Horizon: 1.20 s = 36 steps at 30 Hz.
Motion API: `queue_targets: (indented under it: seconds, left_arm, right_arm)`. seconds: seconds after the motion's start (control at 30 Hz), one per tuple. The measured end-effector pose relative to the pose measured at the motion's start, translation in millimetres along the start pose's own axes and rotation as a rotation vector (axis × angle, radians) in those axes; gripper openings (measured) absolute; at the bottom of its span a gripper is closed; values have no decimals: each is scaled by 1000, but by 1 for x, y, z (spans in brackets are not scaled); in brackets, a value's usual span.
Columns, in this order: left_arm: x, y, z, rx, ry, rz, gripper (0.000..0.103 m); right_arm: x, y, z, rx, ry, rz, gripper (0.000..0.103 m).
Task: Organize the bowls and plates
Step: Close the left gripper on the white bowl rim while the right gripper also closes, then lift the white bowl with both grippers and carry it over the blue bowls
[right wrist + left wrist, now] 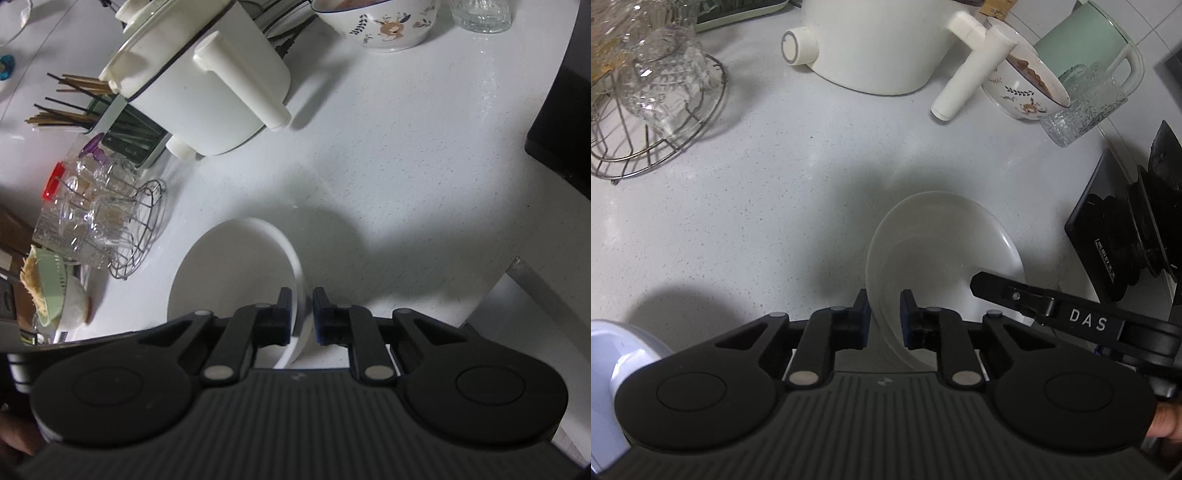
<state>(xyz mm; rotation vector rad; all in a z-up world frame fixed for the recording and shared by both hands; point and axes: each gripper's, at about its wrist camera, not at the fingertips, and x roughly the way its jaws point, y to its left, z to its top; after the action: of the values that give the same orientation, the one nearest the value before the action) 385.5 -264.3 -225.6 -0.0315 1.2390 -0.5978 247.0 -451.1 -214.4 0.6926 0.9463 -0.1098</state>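
While both tools grip it, the plain white glazed ceramic bowl (945,251) sits on the speckled pale grey countertop (757,206), with the left gripper (884,317) pinching the bowl's left rim wall and the right gripper (303,314) pinching the right rim wall, one pad inside and one pad outside in each case. Both sets of jaws are pressed together on the thin rim. The bowl is round, smooth and glossy, with a deep curved wall. Beyond the bowl stands a cream plastic electric pot with a ribbed dial and a cylindrical handle (879,48). Beyond and to the right of the bowl sit a white ceramic bowl printed with a deer and leaf pattern (388,26) and a textured clear glass mug (1078,107). Beyond and to the left of the bowl, a round wire rack holding clear glass cups (657,110) stands well apart from it. A black stove part (1126,229) lies just right of the bowl. Open countertop lies between the bowl and the pot.
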Motion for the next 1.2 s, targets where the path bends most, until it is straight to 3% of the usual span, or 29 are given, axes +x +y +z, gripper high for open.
queue_targets:
  seconds: [0.37,0.83,1.2]
  left_arm:
    - [-28,7,-14,-52,-46,-18,20]
    - [-100,2,-16,-72,-111,-28,20]
    - [-151,15,-21,-156,-144,-38,21]
  right_arm:
    - [-15,16,-3,-53,-23,27,14]
    - [-64,54,-8,-105,-73,56,14]
    - [-87,86,-9,-125,-90,87,14]
